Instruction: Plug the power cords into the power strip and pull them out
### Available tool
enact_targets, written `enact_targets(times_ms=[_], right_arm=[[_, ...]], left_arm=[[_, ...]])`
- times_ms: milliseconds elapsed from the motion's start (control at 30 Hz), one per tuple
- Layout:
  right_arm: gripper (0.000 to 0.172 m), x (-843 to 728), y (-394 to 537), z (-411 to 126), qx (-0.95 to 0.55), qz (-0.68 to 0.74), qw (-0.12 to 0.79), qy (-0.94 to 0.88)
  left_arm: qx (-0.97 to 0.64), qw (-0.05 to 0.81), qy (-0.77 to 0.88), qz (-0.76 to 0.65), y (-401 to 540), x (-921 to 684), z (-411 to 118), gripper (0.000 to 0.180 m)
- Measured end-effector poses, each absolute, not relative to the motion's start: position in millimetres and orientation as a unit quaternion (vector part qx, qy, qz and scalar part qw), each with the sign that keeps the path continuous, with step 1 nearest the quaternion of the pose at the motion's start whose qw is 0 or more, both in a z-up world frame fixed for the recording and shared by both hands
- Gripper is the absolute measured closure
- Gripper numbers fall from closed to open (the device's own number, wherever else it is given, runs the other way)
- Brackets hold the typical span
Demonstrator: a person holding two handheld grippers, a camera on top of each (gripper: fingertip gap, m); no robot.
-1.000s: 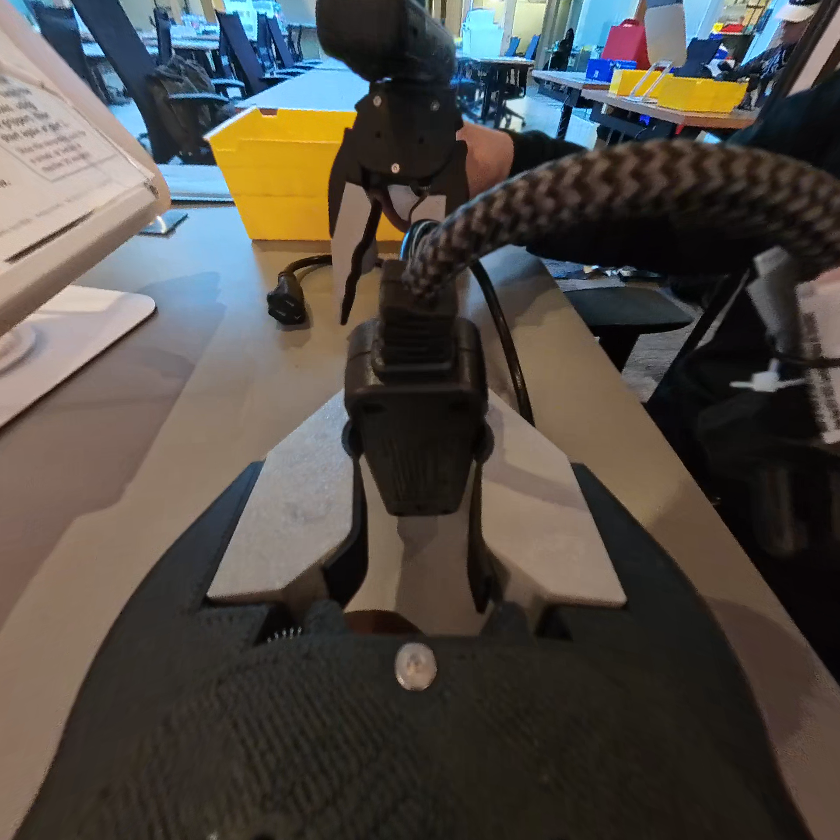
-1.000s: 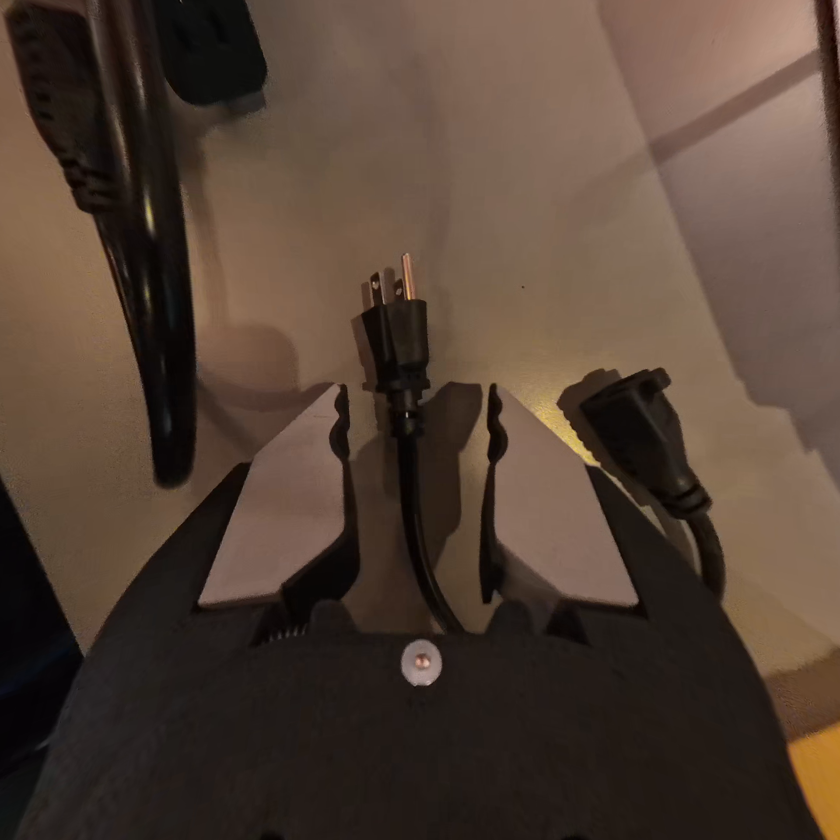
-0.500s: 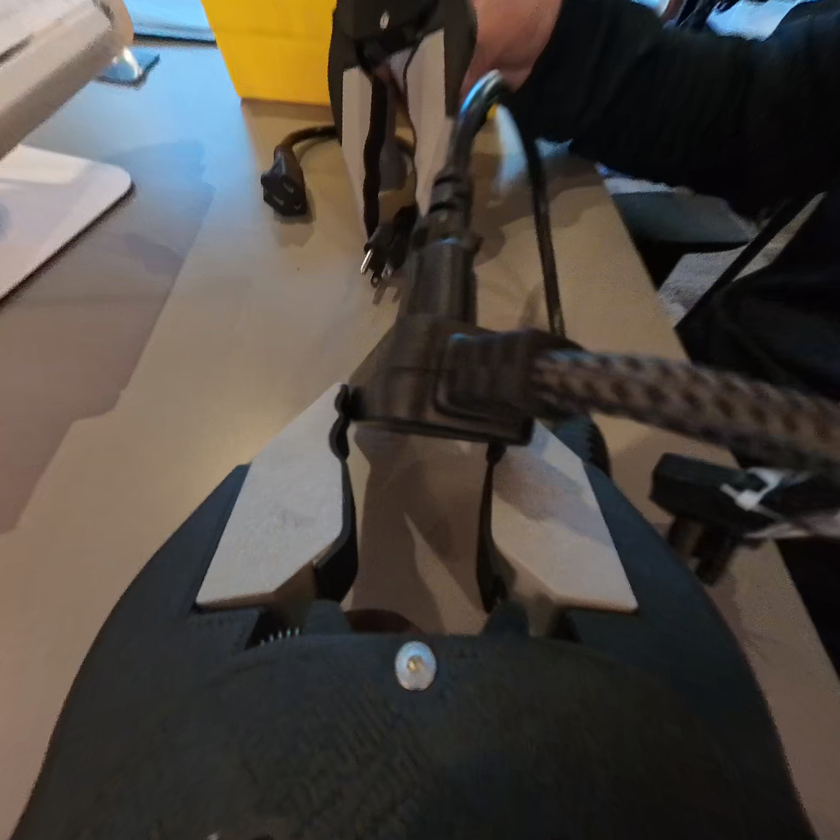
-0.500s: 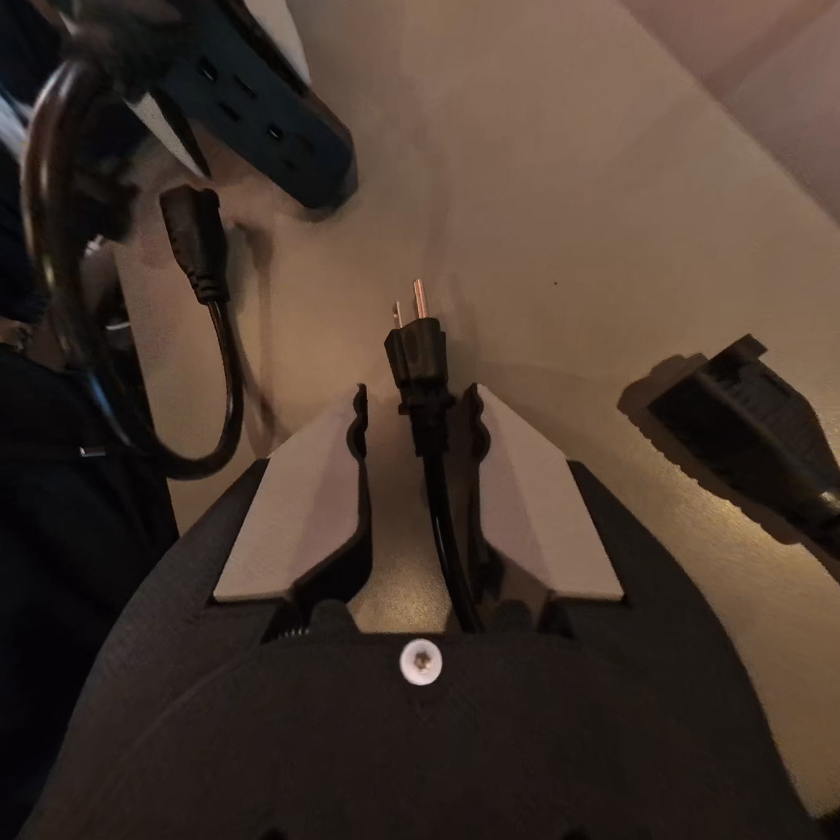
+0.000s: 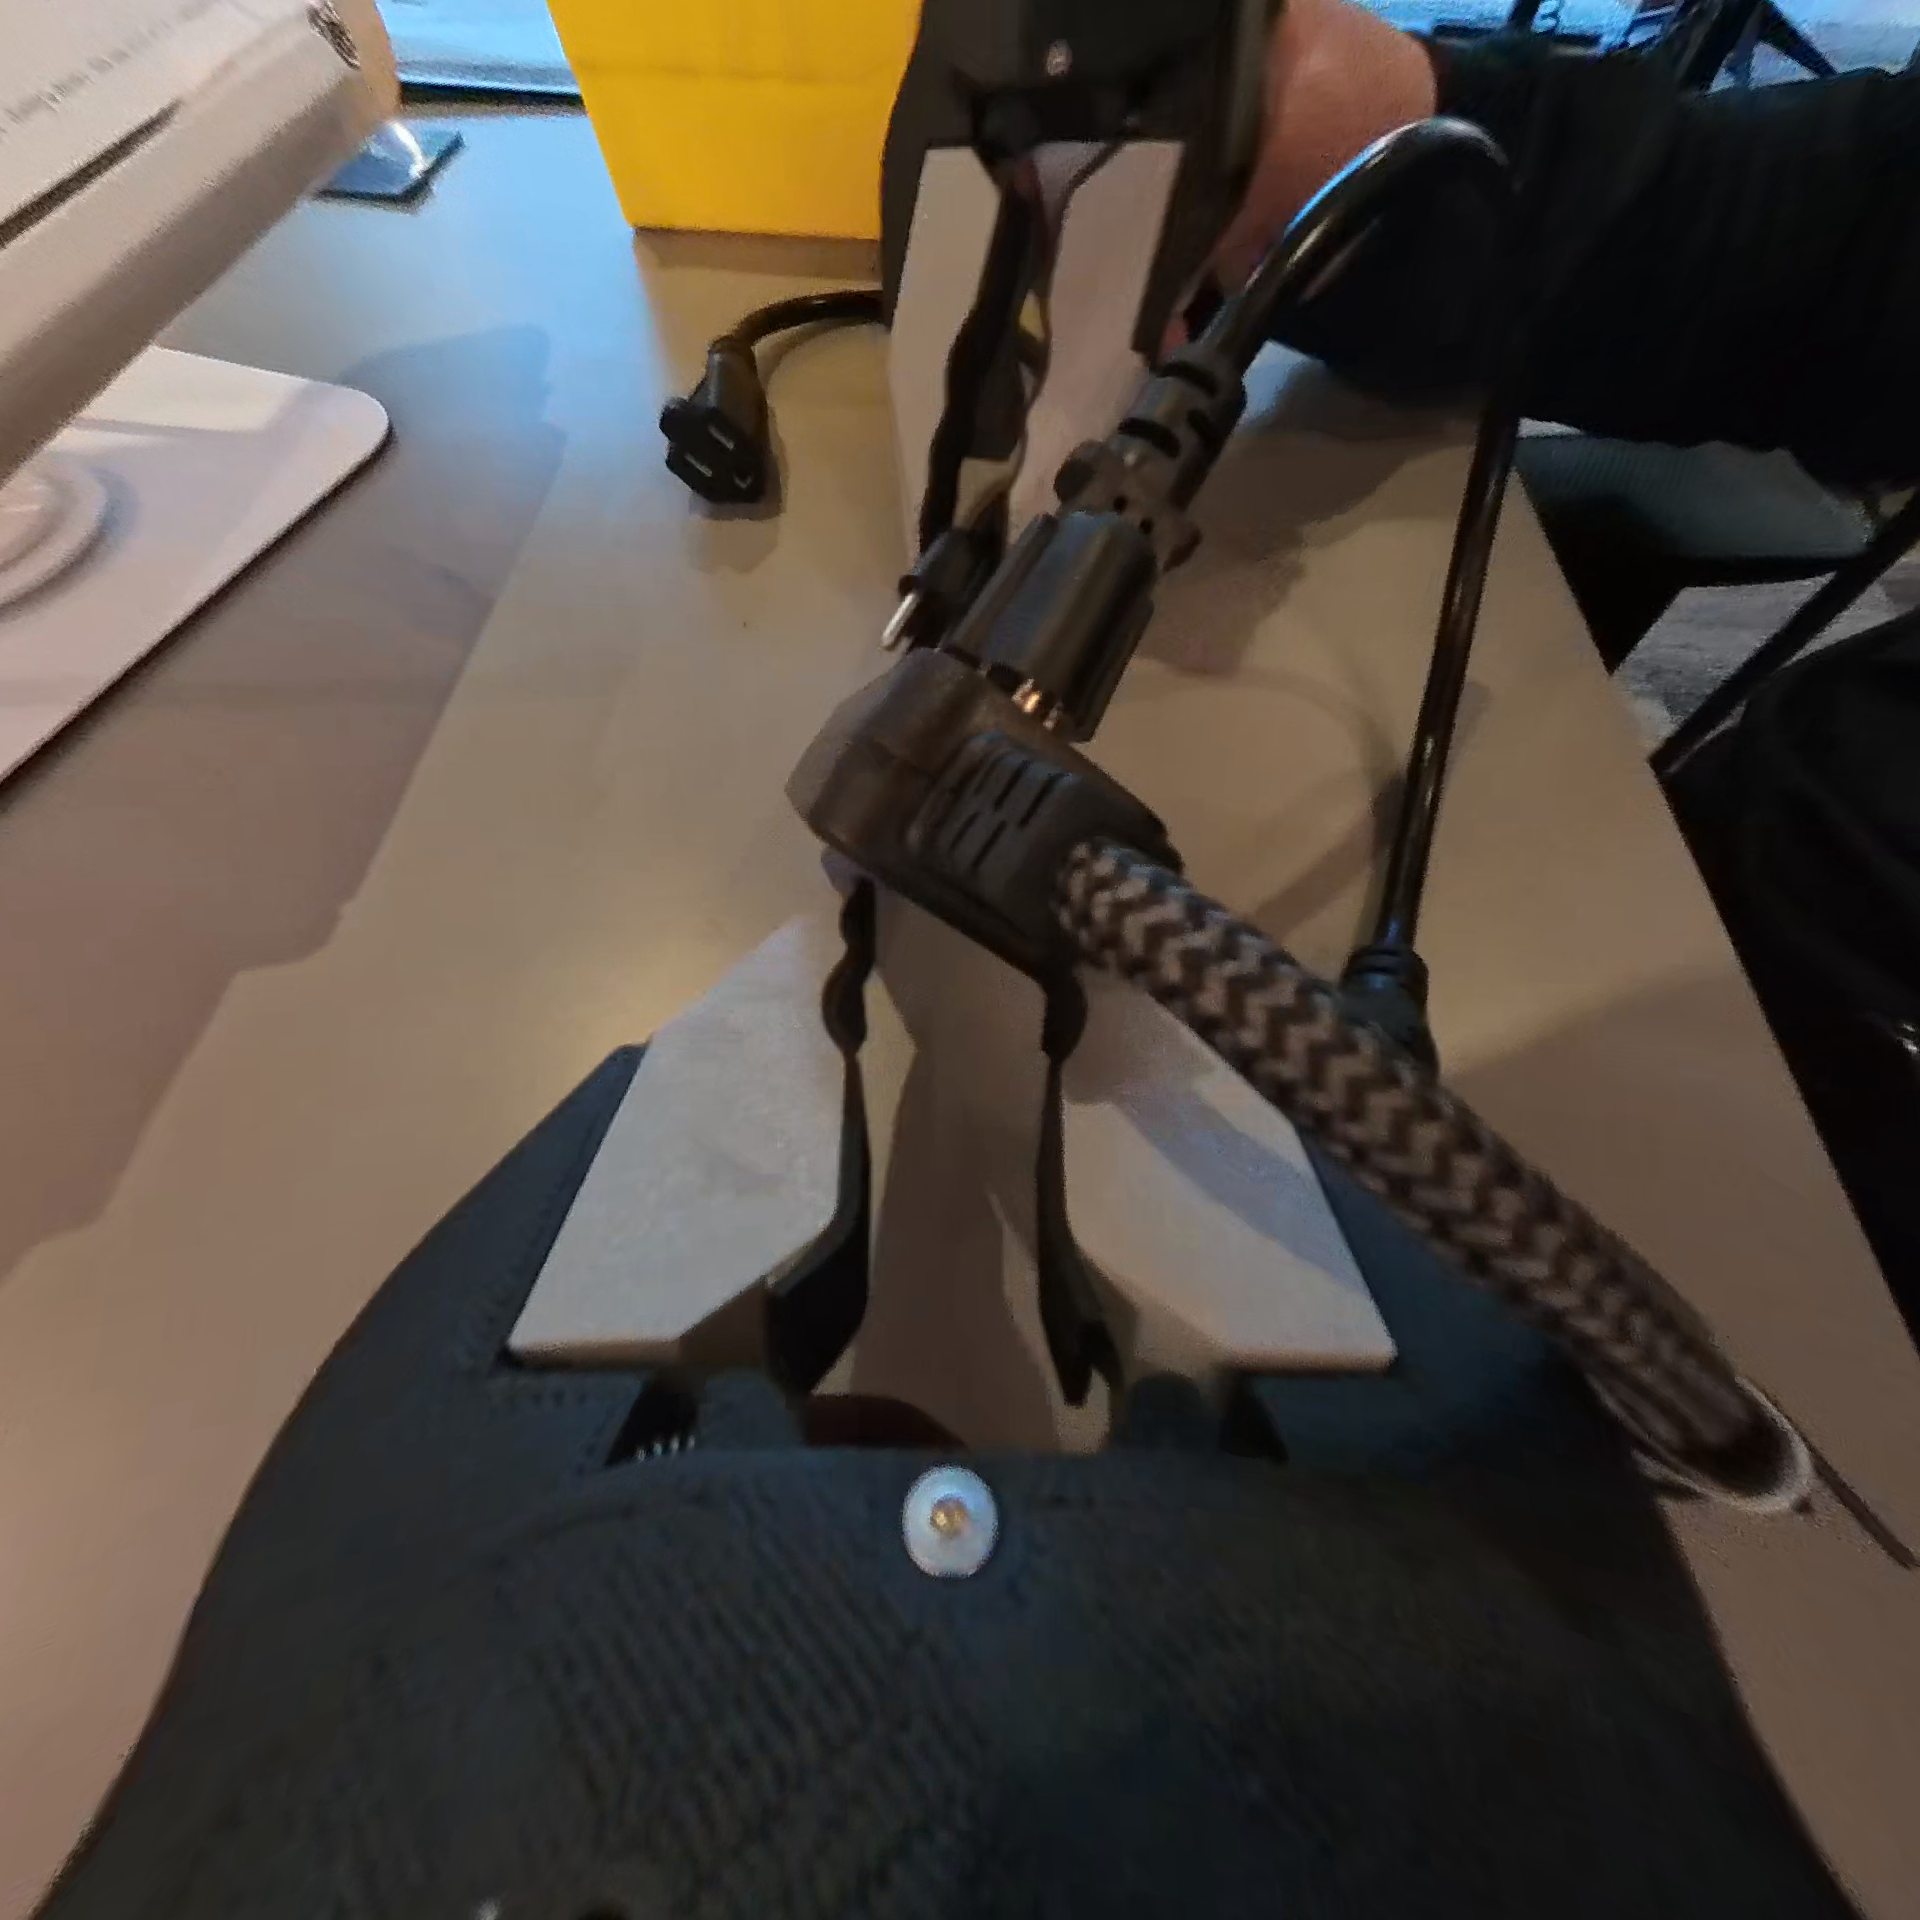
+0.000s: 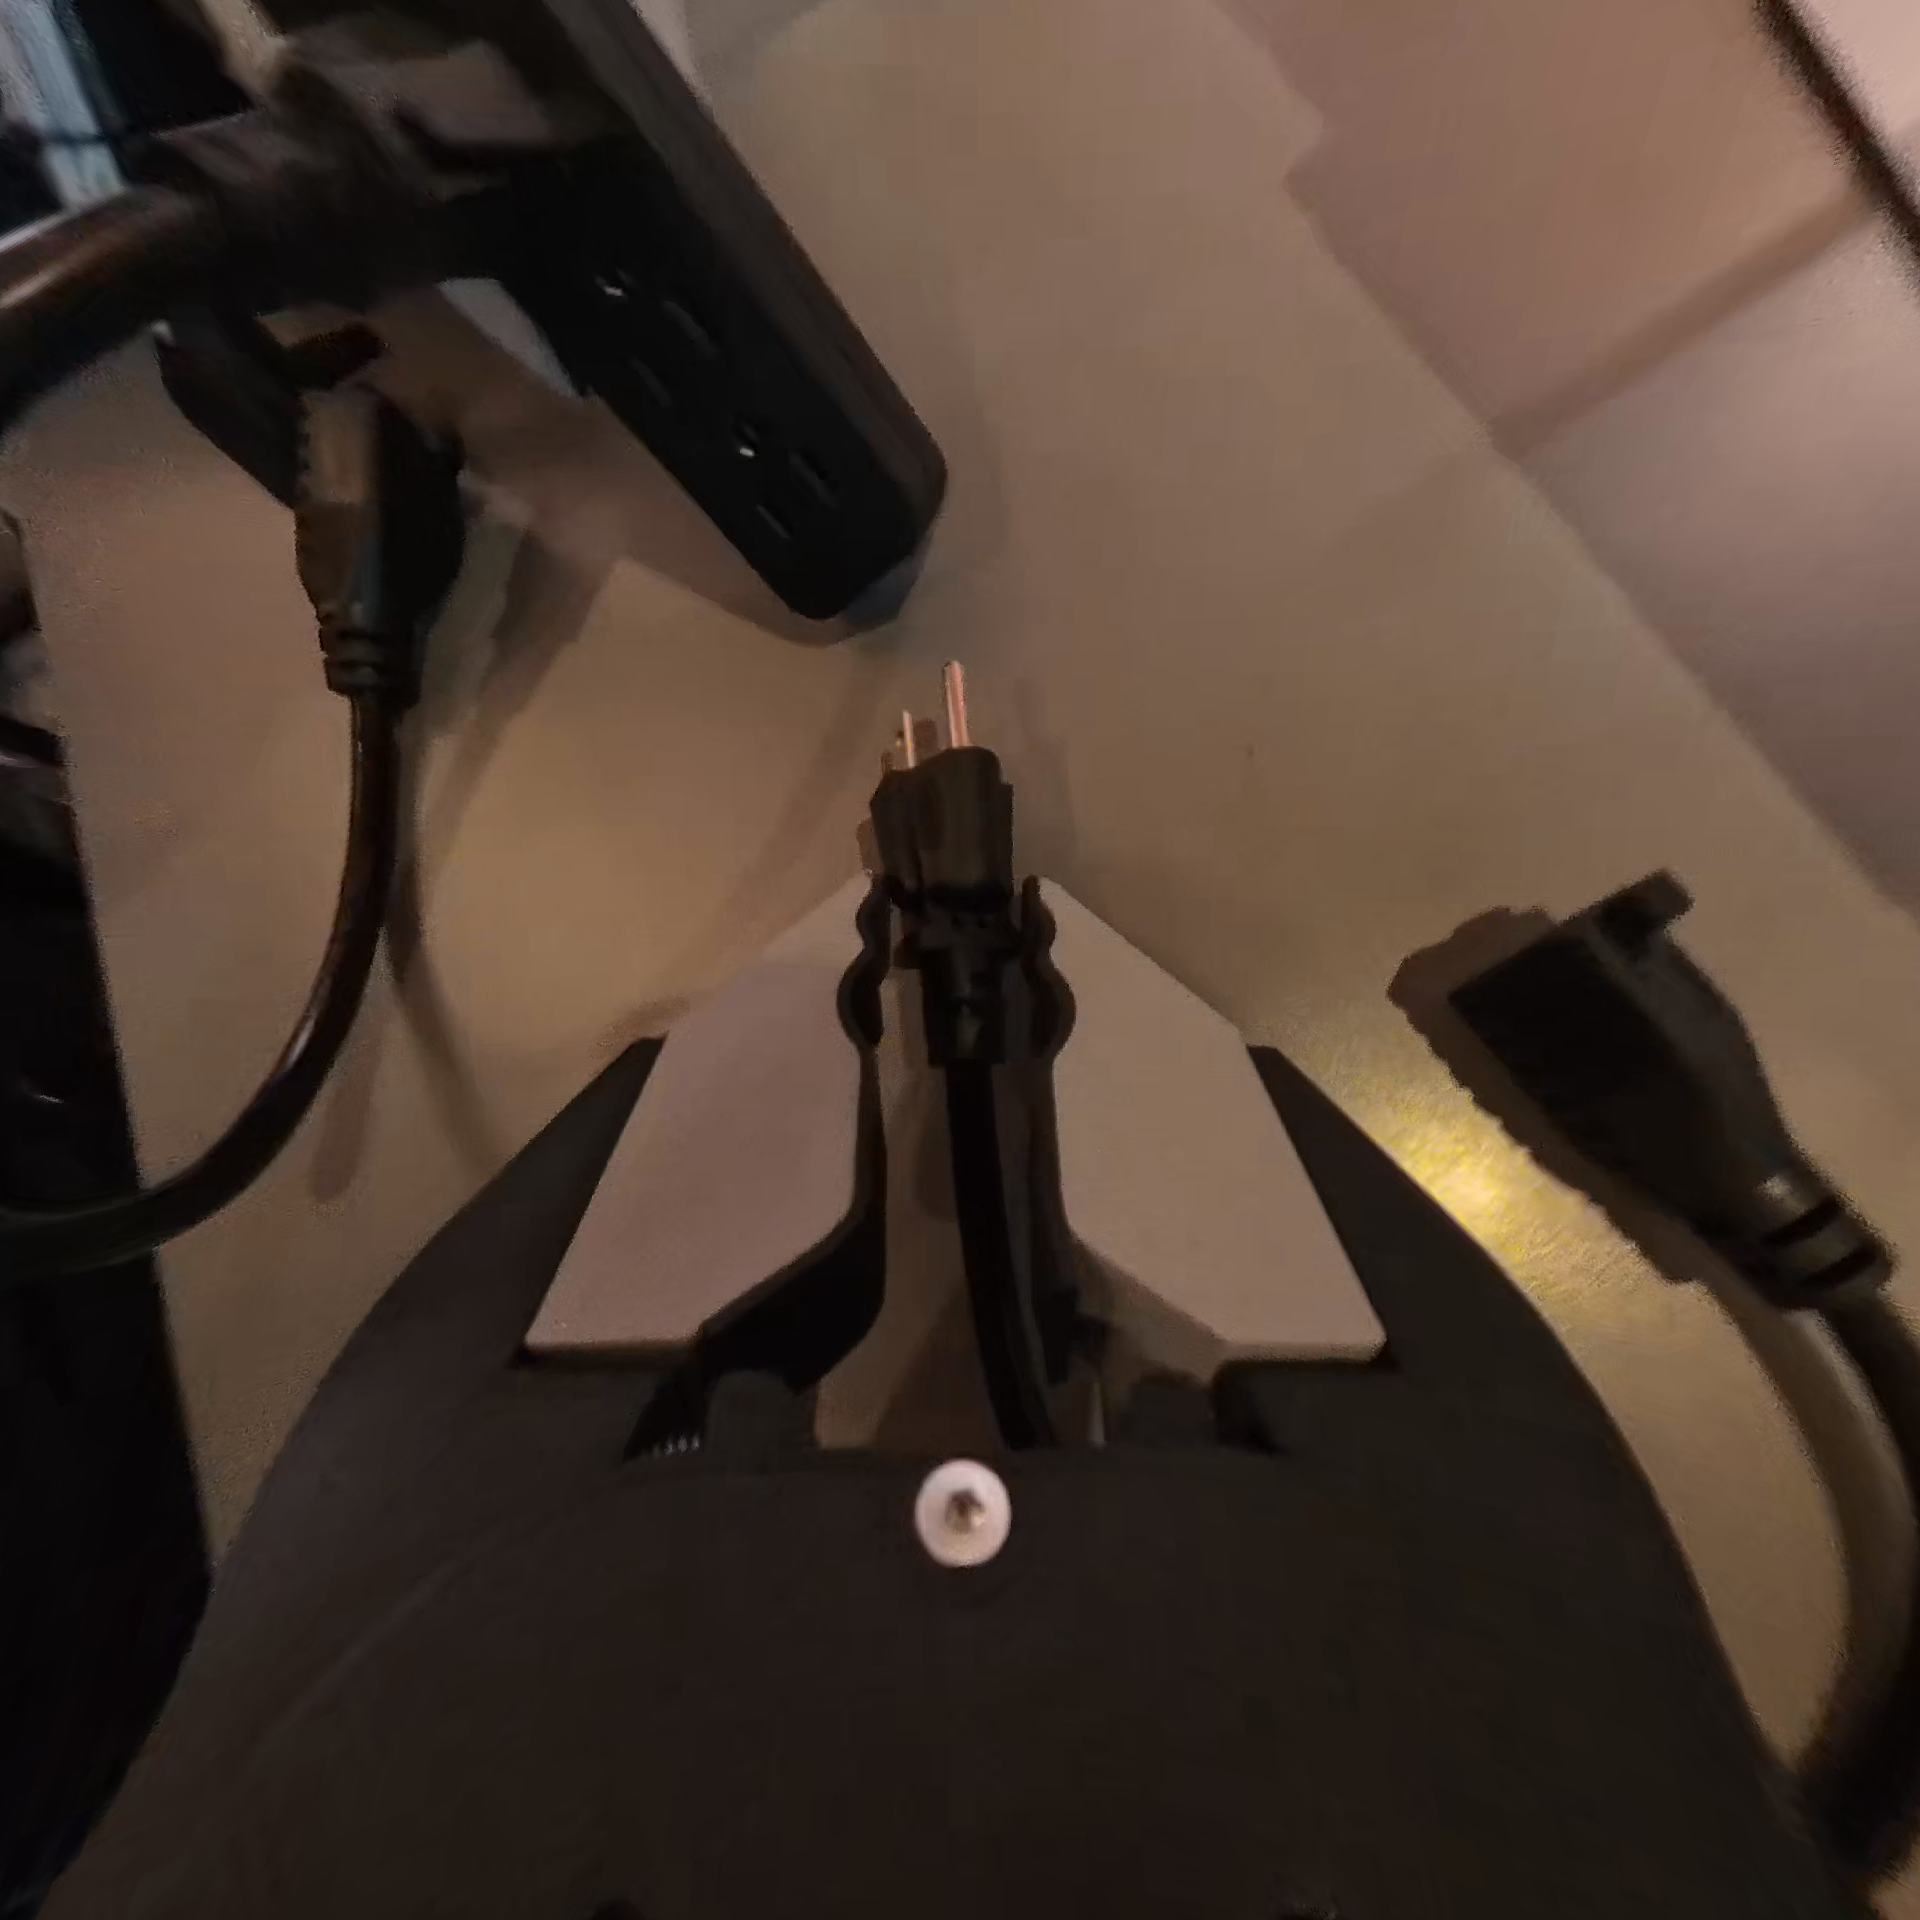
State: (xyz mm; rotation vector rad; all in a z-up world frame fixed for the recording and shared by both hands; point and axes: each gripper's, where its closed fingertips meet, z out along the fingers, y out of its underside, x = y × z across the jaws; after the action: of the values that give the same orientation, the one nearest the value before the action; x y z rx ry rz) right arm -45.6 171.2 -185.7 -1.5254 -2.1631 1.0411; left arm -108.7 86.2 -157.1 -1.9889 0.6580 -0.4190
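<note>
In the left wrist view, the left gripper has its two fingers drawn near together. Their tips meet the cord end of the black power strip from both sides, and the strip partly covers them, so it looks grasped there. A thick braided cord leaves that end and goes to the lower right, over the right finger. One black plugged cord already sits in the strip; its cable makes a high loop and comes down at the right. Just behind, the right gripper points down, in a person's hand, and the metal prongs of the plug it carries show just beside the strip. Farther on the grey table lies a black socket end, near a yellow bin. A white stand is at the left.

In the right wrist view, the right gripper is clenched on a black plug. Both pads press on its rear part, the prongs point forward, and the cable runs back between the fingers. The power strip hangs slanted above the table, up and to the left of the prongs and apart from them. The plugged cord hangs from the strip at the left. The socket end lies on the table at the right.
</note>
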Motion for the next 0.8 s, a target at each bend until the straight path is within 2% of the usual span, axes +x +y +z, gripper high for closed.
enact_targets(times_ms=[133,400,467,533,700,800], right_arm=[[0.152,-57.4,165.0,-167.6,-0.455,0.337,0.242,-0.788],[0.152,-77.1,147.1,-165.4,-0.320,0.276,0.329,-0.845],[0.152,-80.4,143.3,-166.4,-0.303,0.259,0.346,-0.849],[0.152,-81.1,139.6,-167.2,-0.284,0.239,0.360,-0.856],[0.152,-79.9,143.3,-166.9,-0.251,0.159,0.402,-0.866],[0.152,-76.1,135.7,-167.3,-0.223,0.138,0.398,-0.879]], left_arm=[[-0.807,0.506,0.276,-0.129,92.6,-112.2,-153.0,0.132],[-0.794,0.507,0.337,0.002,105.7,-115.1,-164.0,0.104],[-0.781,0.513,0.355,0.000,111.0,-109.8,-162.3,0.109],[-0.776,0.516,0.362,-0.017,117.6,-105.5,-160.5,0.122],[-0.781,0.507,0.360,-0.058,117.5,-101.4,-160.0,0.125],[-0.796,0.493,0.324,-0.132,111.4,-93.2,-155.0,0.126]])
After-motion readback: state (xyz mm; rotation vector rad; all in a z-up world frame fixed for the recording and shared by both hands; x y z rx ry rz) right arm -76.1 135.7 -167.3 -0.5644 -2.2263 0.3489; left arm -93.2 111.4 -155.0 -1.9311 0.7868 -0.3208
